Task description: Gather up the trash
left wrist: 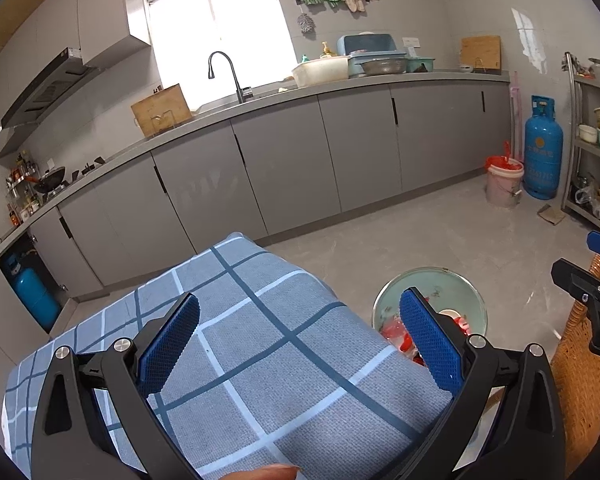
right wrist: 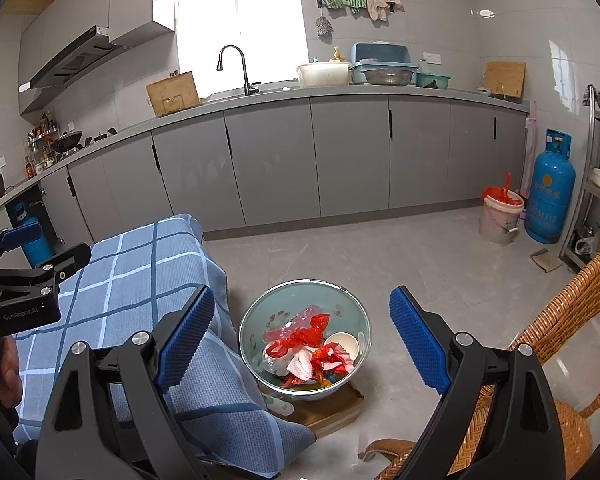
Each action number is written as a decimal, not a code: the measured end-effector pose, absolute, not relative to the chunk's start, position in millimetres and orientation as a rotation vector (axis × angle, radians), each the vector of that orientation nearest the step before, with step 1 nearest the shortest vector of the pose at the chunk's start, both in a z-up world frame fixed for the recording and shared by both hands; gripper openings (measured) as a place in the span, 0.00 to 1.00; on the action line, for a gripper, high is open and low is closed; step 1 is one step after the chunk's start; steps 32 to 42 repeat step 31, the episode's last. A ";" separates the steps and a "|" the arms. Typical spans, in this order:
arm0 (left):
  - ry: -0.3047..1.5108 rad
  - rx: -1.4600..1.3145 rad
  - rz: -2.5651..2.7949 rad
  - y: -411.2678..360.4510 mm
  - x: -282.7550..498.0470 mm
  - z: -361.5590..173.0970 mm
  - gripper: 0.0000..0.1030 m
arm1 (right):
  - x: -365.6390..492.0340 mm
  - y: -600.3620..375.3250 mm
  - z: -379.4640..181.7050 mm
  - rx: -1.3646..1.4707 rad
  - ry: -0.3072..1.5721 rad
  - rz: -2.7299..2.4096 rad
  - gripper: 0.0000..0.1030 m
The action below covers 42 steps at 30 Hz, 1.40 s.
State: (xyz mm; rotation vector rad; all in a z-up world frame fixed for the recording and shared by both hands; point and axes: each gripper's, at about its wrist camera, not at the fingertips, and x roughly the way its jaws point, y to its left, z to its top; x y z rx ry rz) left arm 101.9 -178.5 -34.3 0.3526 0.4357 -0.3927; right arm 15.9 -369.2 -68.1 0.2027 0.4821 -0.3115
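Left gripper (left wrist: 300, 340): jaws apart, empty, above the checked cloth (left wrist: 240, 344). Right gripper (right wrist: 302, 340): jaws apart, empty. Trash (right wrist: 308, 350) lies in the bowl (right wrist: 252, 320) directly ahead, below and between the right gripper's fingers

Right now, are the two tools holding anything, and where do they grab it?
Nothing is held. The left tool hangs open above the checked cloth, and the right tool is open above the bowl of trash, touching neither.
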 end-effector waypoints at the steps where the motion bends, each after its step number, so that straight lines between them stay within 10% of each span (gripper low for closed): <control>1: 0.435 0.352 -0.394 -178.4 101.8 -34.2 0.96 | 15.9 -369.0 -68.1 0.202 0.482 -0.311 0.86; 42: 0.448 0.320 -0.331 -169.5 102.5 -28.9 0.96 | 17.8 -367.4 -66.7 0.205 0.469 -0.310 0.90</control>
